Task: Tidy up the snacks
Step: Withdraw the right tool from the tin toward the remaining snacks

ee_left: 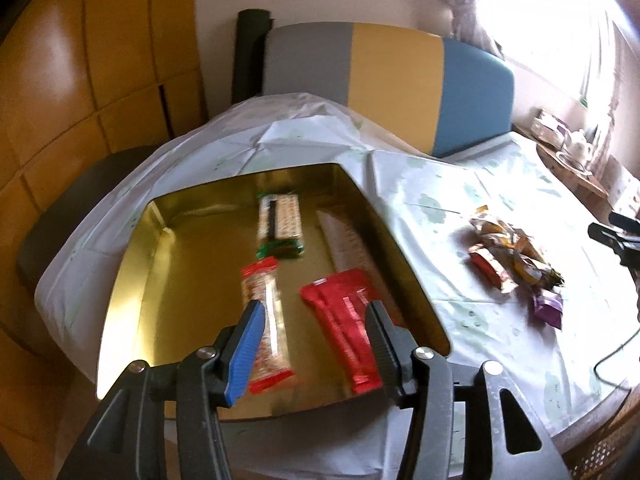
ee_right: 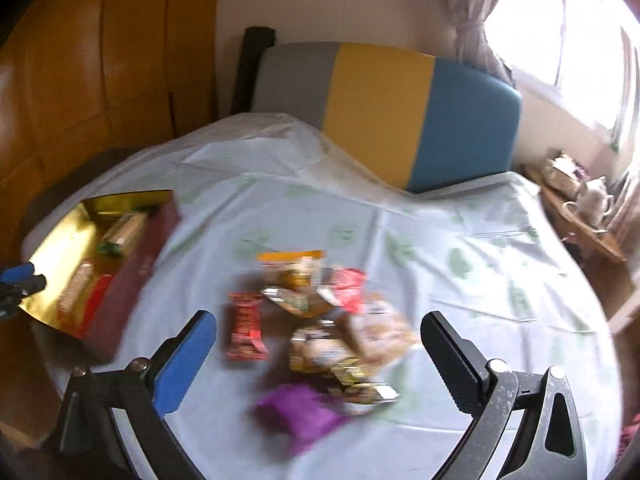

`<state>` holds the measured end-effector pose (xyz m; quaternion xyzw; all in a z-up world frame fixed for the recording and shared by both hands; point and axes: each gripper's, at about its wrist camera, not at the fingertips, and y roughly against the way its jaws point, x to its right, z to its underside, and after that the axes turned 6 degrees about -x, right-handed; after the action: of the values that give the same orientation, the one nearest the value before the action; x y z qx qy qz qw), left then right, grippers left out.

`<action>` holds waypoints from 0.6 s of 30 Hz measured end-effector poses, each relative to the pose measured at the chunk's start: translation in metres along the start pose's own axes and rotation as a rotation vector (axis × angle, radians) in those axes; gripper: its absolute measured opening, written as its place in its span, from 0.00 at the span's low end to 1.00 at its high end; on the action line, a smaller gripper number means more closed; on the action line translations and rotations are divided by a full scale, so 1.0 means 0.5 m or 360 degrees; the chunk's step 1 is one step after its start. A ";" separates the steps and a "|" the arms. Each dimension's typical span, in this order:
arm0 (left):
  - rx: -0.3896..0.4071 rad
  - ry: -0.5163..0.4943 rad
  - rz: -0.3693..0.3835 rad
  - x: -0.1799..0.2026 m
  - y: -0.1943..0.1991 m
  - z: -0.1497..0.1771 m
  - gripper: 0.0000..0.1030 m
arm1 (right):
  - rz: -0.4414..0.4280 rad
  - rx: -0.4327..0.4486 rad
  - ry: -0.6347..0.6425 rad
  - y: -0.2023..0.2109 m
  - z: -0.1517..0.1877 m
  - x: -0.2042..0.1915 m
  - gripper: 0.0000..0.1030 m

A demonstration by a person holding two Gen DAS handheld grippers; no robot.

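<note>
A gold-lined box [ee_left: 136, 264] sits on the table's left part; its dark red outer wall shows in the right wrist view [ee_right: 132, 280]. Inside lie a clear red-ended snack bar [ee_left: 266, 320], a red packet [ee_left: 344, 332] and a green-ended bar [ee_left: 280, 224]. My left gripper [ee_left: 316, 320] hovers open and empty above the box. A pile of loose snacks [ee_right: 320, 320] lies mid-table, with a red packet [ee_right: 245, 332] and a purple packet [ee_right: 304, 416]. My right gripper [ee_right: 316, 352] is open and empty, just above the pile.
A white patterned tablecloth [ee_right: 460, 248] covers the round table. A chair back with grey, yellow and blue bands [ee_right: 384, 112] stands behind it. A teapot on a wooden tray [ee_right: 596, 200] sits at the far right. Wooden panelling lies to the left.
</note>
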<state>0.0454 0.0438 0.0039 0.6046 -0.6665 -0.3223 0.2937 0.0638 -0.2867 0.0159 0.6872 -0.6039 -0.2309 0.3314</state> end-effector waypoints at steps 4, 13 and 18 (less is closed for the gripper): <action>0.0001 -0.0080 0.0032 0.040 0.002 -0.011 0.52 | 0.0128 -0.0066 -0.0070 -0.015 -0.001 0.074 1.00; -0.0017 -0.0273 0.0150 0.158 -0.009 -0.048 0.52 | 0.0124 -0.0318 -0.0604 -0.073 0.041 0.231 1.00; -0.0071 -0.0372 0.0230 0.230 -0.028 -0.054 0.52 | 0.0076 -0.0312 -0.0768 -0.063 0.048 0.262 1.00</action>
<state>0.0637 -0.0736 0.0100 0.5066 -0.7308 -0.3832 0.2500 0.0893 -0.4179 -0.0124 0.5625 -0.6563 -0.4375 0.2481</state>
